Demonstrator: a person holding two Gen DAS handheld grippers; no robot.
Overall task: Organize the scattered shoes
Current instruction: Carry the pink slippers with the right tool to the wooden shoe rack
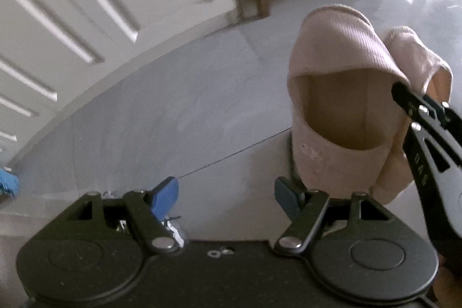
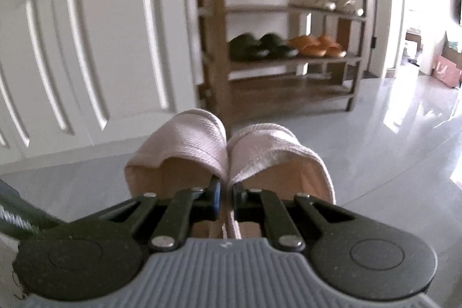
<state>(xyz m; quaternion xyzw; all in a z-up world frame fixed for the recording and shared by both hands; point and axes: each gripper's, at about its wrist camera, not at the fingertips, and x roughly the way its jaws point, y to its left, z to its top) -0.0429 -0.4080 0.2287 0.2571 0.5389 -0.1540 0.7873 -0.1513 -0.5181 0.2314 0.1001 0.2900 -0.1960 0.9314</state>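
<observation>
Right wrist: carrying the pink slippers (image 2: 228, 146) to the shoe rack (image 2: 277, 54).
My right fingers (image 2: 225, 194) pinch both slippers' inner edges together; my left fingers (image 1: 226, 197) are spread, holding nothing. Next, a free shelf.

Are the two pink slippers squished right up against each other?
Touching. In the right wrist view the right gripper pinches both pink slippers together by their inner edges, and their uppers press side by side.

The pink slippers (image 2: 228, 152) hide their own soles and heels behind the right gripper (image 2: 225, 197); in the left wrist view its arm covers the far slipper's (image 1: 415, 59) inner edge. The shoe rack (image 2: 277, 28) is blurred, and its top is cut off in the left view. Whatever sits on its top shelf is unreadable. A blue object (image 1: 7, 182) is cropped by the left edge.
</observation>
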